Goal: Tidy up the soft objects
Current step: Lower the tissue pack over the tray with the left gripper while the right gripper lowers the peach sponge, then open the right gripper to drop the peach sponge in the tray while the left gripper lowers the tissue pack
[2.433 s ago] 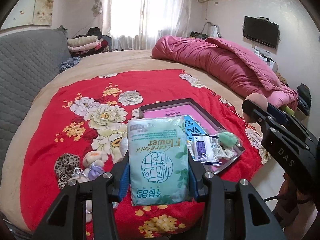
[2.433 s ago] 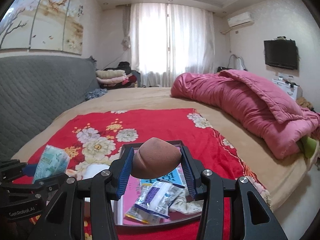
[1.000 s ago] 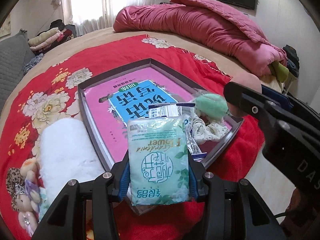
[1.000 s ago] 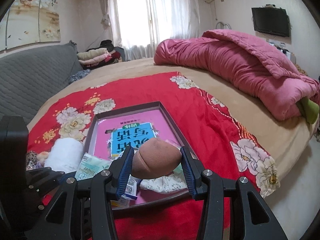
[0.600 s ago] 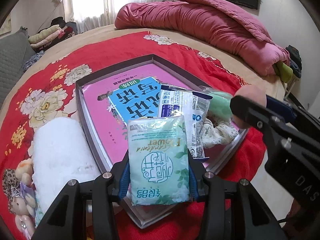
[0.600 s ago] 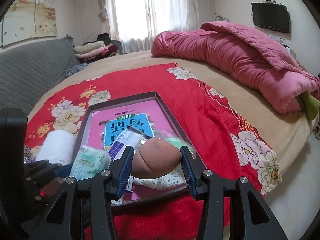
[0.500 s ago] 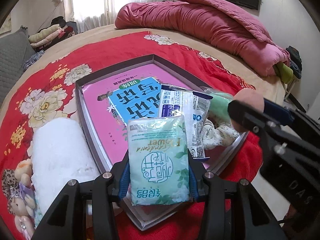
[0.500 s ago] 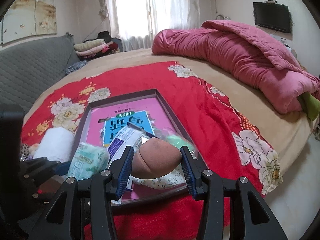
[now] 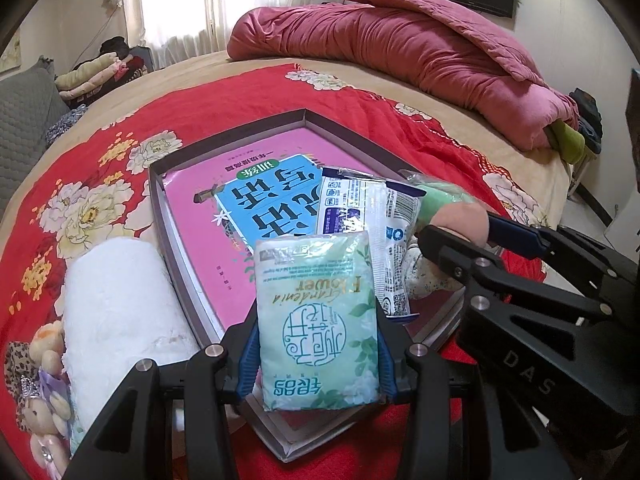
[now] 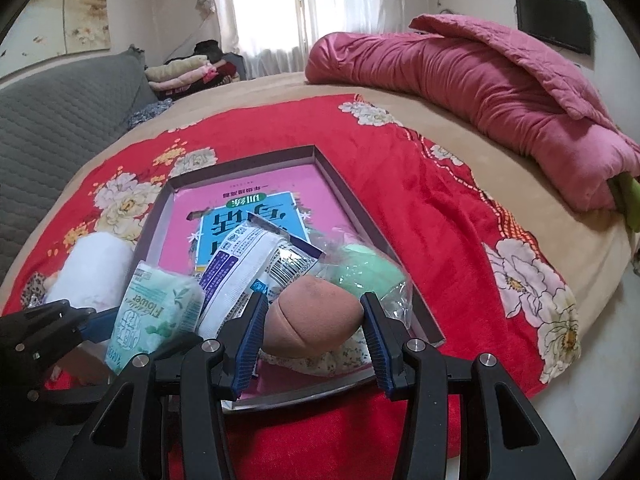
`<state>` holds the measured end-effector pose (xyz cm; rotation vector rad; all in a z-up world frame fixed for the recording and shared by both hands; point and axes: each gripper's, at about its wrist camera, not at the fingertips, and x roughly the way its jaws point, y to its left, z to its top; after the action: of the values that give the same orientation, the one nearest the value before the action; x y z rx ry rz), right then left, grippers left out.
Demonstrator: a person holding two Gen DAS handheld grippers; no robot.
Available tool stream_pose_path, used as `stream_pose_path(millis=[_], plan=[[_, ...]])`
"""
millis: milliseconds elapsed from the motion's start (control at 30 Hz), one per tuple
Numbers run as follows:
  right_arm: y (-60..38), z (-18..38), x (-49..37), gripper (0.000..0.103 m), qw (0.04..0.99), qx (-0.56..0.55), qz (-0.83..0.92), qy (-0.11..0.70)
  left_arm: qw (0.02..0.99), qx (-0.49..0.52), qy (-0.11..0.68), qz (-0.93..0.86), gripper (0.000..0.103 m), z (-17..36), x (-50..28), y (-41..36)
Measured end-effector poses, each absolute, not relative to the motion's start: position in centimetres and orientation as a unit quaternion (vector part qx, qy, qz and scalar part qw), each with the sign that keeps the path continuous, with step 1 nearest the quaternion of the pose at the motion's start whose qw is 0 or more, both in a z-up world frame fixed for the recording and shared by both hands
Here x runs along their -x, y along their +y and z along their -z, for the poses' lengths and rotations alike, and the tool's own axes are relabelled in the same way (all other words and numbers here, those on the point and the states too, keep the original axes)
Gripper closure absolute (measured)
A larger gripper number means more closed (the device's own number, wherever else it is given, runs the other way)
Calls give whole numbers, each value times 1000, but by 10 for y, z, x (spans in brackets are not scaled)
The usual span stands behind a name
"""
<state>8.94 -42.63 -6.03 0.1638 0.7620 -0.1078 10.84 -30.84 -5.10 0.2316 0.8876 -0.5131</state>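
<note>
The left gripper (image 9: 318,354) clamps a tissue pack (image 9: 317,320) by its long edges, low in the centre of the left wrist frame, held over the near corner of the tray (image 9: 352,138). The right gripper (image 10: 314,332) pinches a sponge (image 10: 316,322) at bottom centre of its own frame, above the tray's near right end; in the left view the sponge (image 9: 460,222) shows at mid right.

Judging by the task, the step in hand is setting both into the tray. To do it well, each should probably go lower before release, so it does not tumble. The pack would sit best on the bare pink cover at the tray's left, the sponge in the gap beside the green bundle (image 10: 372,274) — not on the slick wipes packet (image 10: 248,264), where it might roll. Opening one tool at a time could keep the two from knocking.

The pack is a pale green, glossy film pillow that dents under the pads. The sponge is tan, matte and egg-shaped with a groove round it, slightly squeezed. The tray is shallow, dark and stiff-walled, lined by a smooth pink and blue book. A fluffy white roll (image 9: 116,300) lies left of the tray on the red flowered blanket (image 9: 248,96) — soft, giving ground
</note>
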Motion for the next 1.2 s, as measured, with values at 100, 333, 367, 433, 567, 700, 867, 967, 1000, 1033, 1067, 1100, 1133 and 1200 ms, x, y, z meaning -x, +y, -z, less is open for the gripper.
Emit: stream_pose_path(millis=[100, 333, 367, 433, 567, 700, 867, 967, 1000, 1033, 1067, 1100, 1133, 1200], plan=[[-426, 62, -91, 54, 923, -82, 52, 374, 865, -110, 423, 245, 56, 51, -108, -308], [-423, 63, -98, 54, 920, -87, 48, 380, 865, -110, 423, 245, 55, 51, -108, -308], [-423, 64, -98, 53, 920, -87, 49, 380, 865, -110, 423, 245, 55, 51, -108, -308], [-423, 64, -99, 53, 919, -91, 49, 381, 866, -111, 423, 245, 55, 51, -108, -309], [-424, 63, -100, 51, 918, -100, 48, 381, 866, -111, 422, 245, 55, 51, -107, -308], [-426, 63, -99, 51, 917, -115, 44, 380, 866, -109, 424, 244, 55, 50, -107, -308], [-428, 61, -99, 50, 917, -124, 40, 377, 866, -109, 424, 244, 55, 50, -108, -308], [-426, 59, -97, 49, 919, -125, 37, 373, 866, -109, 424, 243, 55, 50, -108, -308], [-426, 58, -97, 45, 919, -125, 36, 372, 865, -109, 424, 244, 55, 50, -108, -308], [-426, 56, -95, 44, 920, -126, 35, 369, 865, -109, 424, 244, 55, 50, -108, -308], [-426, 54, -95, 41, 922, -127, 34, 365, 866, -109, 424, 243, 55, 50, -108, -308], [-425, 53, -94, 41, 923, -128, 34, 362, 865, -109, 424, 243, 55, 50, -108, -309], [-425, 50, -93, 40, 925, -126, 36, 358, 866, -108, 425, 242, 55, 50, -109, -308], [-424, 47, -91, 39, 926, -123, 38, 354, 865, -107, 427, 240, 55, 50, -111, -308]])
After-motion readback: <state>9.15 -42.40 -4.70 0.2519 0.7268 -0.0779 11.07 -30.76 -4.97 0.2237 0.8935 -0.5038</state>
